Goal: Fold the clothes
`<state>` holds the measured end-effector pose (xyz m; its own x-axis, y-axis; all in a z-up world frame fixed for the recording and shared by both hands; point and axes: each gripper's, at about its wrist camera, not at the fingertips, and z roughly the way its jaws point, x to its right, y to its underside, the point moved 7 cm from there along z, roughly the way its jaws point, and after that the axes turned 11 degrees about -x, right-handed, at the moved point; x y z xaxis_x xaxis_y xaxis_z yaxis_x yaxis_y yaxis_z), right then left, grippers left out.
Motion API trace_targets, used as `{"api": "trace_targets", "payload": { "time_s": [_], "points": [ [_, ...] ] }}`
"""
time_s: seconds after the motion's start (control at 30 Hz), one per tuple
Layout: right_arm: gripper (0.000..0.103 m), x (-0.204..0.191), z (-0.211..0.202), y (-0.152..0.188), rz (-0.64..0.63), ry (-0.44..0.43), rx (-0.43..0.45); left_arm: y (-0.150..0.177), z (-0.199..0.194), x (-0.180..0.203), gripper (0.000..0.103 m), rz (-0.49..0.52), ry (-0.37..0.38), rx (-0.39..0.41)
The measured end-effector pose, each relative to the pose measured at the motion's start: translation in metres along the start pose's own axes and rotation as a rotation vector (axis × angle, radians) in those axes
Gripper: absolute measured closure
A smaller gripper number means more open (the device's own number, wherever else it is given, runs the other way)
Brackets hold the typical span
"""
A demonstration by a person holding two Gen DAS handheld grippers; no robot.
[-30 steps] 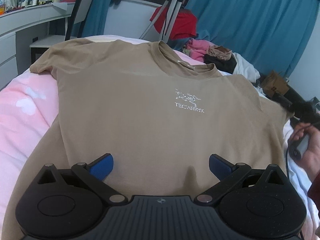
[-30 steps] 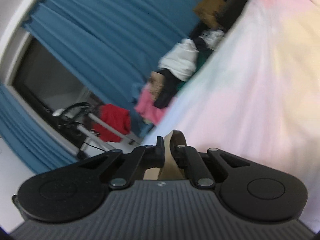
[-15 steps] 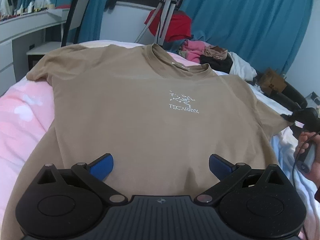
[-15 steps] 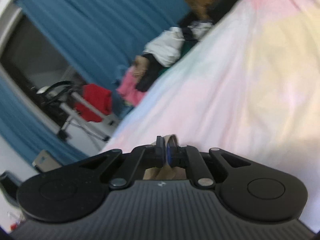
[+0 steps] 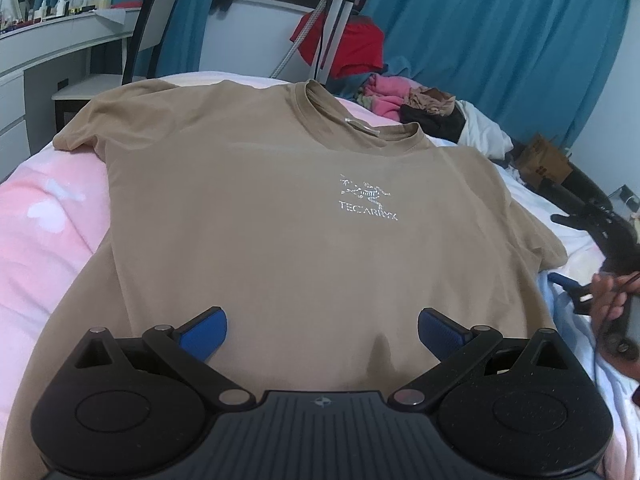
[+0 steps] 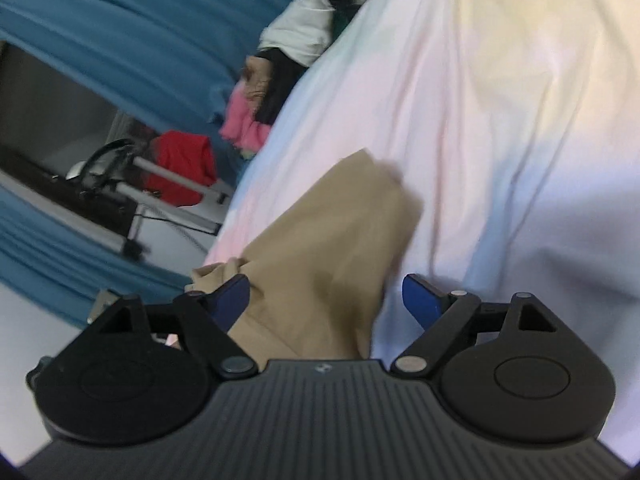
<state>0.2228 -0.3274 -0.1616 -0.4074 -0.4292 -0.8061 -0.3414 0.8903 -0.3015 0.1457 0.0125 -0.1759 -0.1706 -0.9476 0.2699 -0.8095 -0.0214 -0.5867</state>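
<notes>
Tan cotton is filling your left wrist view: the T-shirt (image 5: 280, 216) is lying spread flat, front up, on the pink-and-white bedsheet (image 5: 44, 216), collar pointing away from you and the white logo print (image 5: 368, 200) sitting right of centre. Starting at the left, a white desk (image 5: 52, 48) and a dark chair (image 5: 152, 20) are standing beyond the bed's far edge. You are holding the left gripper (image 5: 322, 332) over the shirt's near hem with its blue pads spread wide and nothing between them. Farther back, a red garment (image 5: 344, 48) is hanging at a tripod in front of the blue curtain (image 5: 500, 40), and a pile of clothes (image 5: 416, 104) is lying at the far side of the bed. At the right edge, your right hand (image 5: 612, 300) is gripping the other tool beside the shirt's sleeve.

In the right wrist view, the right gripper (image 6: 325, 300) is standing with its jaws wide apart, having just been opening. The tan sleeve is lying loose between them on the sheet; whether the left pad (image 6: 230, 300) is touching the cloth is hard to tell, while the right pad (image 6: 420, 300) is standing clear of it.
</notes>
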Motion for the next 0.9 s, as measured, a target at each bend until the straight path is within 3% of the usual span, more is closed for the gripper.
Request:
{"api": "trace_targets", "payload": {
  "time_s": [0.17,0.37,0.53,0.67,0.77,0.87,0.9],
  "points": [
    [0.024,-0.004,0.013,0.001,-0.023,-0.094,0.004,0.000,0.002,0.001,0.000,0.006,0.002,-0.004],
    [0.025,-0.001,0.029,0.006,-0.057,-0.023,-0.009,0.000,0.007,0.001,0.000,0.006,0.004,-0.016],
    [0.024,-0.004,0.038,-0.010,-0.073,-0.088,0.123,-0.002,0.011,0.000,0.000,0.009,-0.009,-0.012],
    [0.027,-0.013,0.056,-0.025,-0.109,-0.048,0.156,-0.003,0.014,-0.002,0.000,0.006,-0.015,-0.010],
    [0.040,-0.020,0.067,-0.028,-0.173,0.010,0.164,-0.005,0.017,-0.002,0.000,0.013,-0.018,-0.006],
    [0.090,-0.027,0.069,-0.028,-0.249,0.089,0.182,-0.009,0.018,-0.002,0.000,0.015,-0.016,-0.001],
    [0.093,-0.029,0.068,-0.028,-0.263,0.110,0.190,-0.011,0.017,-0.002,0.000,0.011,-0.012,0.003]
  ]
}}
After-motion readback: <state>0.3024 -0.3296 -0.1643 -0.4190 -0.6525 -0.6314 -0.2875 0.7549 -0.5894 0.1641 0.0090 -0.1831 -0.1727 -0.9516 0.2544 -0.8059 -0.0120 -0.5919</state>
